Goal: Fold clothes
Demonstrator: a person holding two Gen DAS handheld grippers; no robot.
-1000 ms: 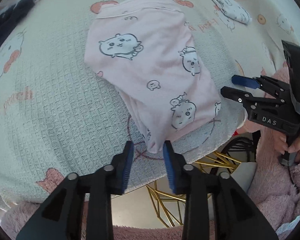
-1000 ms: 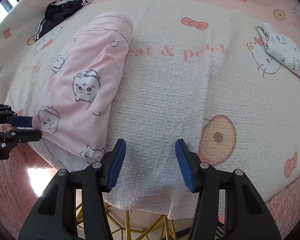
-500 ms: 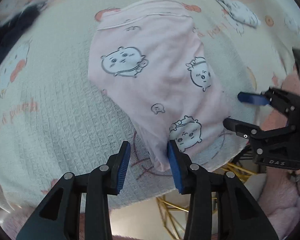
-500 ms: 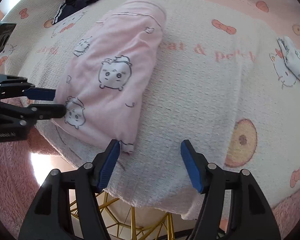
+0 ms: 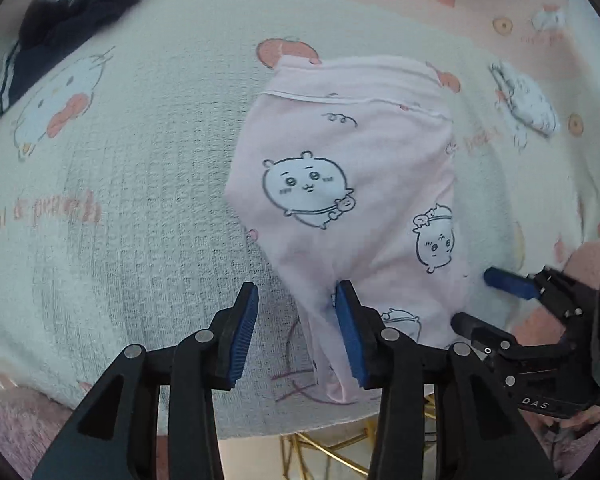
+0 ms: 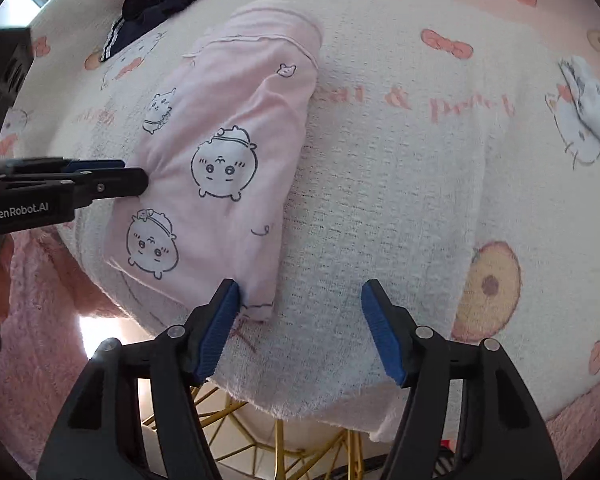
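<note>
The left gripper [image 5: 296, 328] is standing released, its 2 blue pads [image 5: 244, 332] apart and clamping nothing. The left pad is hanging over the bare blanket [image 5: 120, 208]; the right pad is sitting at the left edge of the pink garment [image 5: 352, 184], whose near corner is trailing down between the 2 pads. The garment is lying folded lengthwise, running away from the fingers toward its waistband.

The right gripper [image 6: 300, 328] is also standing released and gripping nothing: its left pad is touching or just beside the garment's right near corner [image 6: 260, 304], and its right pad is hovering over bare blanket.

Risk, as a judgement: with each gripper straddling only an edge, closing now could be pinching just 1 layer or snagging the blanket, so the fold would be dragging unevenly.
</note>
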